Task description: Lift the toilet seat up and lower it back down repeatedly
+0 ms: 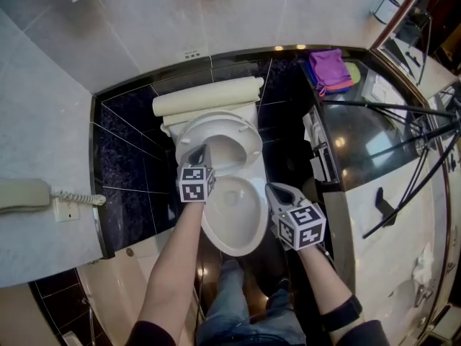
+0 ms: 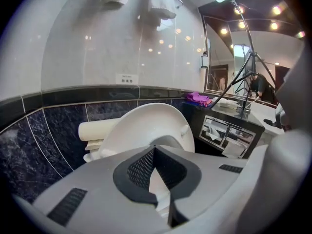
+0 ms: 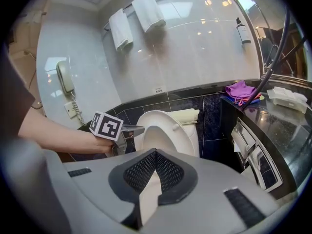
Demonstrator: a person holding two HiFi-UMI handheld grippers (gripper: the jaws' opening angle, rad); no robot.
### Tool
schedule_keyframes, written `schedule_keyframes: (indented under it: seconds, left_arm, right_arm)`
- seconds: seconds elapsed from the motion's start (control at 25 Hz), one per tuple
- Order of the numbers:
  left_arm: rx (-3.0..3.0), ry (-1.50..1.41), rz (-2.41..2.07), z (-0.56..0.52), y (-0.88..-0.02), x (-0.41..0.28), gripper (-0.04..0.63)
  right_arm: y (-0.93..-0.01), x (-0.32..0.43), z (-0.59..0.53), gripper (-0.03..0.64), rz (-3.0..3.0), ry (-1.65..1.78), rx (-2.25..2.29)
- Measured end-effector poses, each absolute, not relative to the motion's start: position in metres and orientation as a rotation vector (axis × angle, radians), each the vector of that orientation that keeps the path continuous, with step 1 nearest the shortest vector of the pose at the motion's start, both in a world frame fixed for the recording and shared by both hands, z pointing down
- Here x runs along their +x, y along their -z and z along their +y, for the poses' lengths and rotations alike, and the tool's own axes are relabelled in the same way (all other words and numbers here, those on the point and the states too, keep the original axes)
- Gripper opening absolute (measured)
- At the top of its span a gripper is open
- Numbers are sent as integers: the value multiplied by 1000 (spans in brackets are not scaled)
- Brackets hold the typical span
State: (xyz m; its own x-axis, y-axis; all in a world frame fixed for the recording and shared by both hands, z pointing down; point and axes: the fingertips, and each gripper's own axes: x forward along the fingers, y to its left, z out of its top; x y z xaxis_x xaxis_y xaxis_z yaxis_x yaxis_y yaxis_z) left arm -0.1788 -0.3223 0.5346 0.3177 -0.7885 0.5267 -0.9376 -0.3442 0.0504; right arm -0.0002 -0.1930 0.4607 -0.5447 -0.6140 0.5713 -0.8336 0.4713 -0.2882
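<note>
The white toilet seat [image 1: 216, 132] stands raised and tilted back over the open bowl [image 1: 234, 211]. In the left gripper view its pale underside [image 2: 146, 128] fills the middle just past my jaws. My left gripper [image 1: 198, 152] is shut, its tip at the seat's left edge, with nothing between the pads. From the right gripper view, that left gripper [image 3: 139, 128] lies against the rim of the seat [image 3: 163, 130]. My right gripper [image 1: 272, 188] hangs beside the bowl's right rim, shut and empty, apart from the seat.
A cream roll [image 1: 209, 96] lies on the tank behind the seat. Dark tiled walls close in both sides. A counter [image 1: 374, 139] with a purple cloth [image 1: 330, 69] and tripod legs stands at the right. A wall phone [image 1: 21, 193] hangs at the left.
</note>
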Motion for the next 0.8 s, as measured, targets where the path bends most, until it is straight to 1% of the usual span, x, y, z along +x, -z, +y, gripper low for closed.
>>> schedule_keyframes:
  seconds: [0.36, 0.6, 0.8]
  left_arm:
    - [2237, -592, -1547, -301, -530, -179, -9]
    - [2254, -587, -1566, -270, -494, -170, -9]
    - [2267, -592, -1605, -224, -453, -162, -9]
  right_arm:
    - [-461, -8, -186, 17, -2335, -743, 1175]
    - [-443, -6, -171, 17, -2355, -727, 1151]
    - [-423, -2, -153, 17, -2388, -637, 1098]
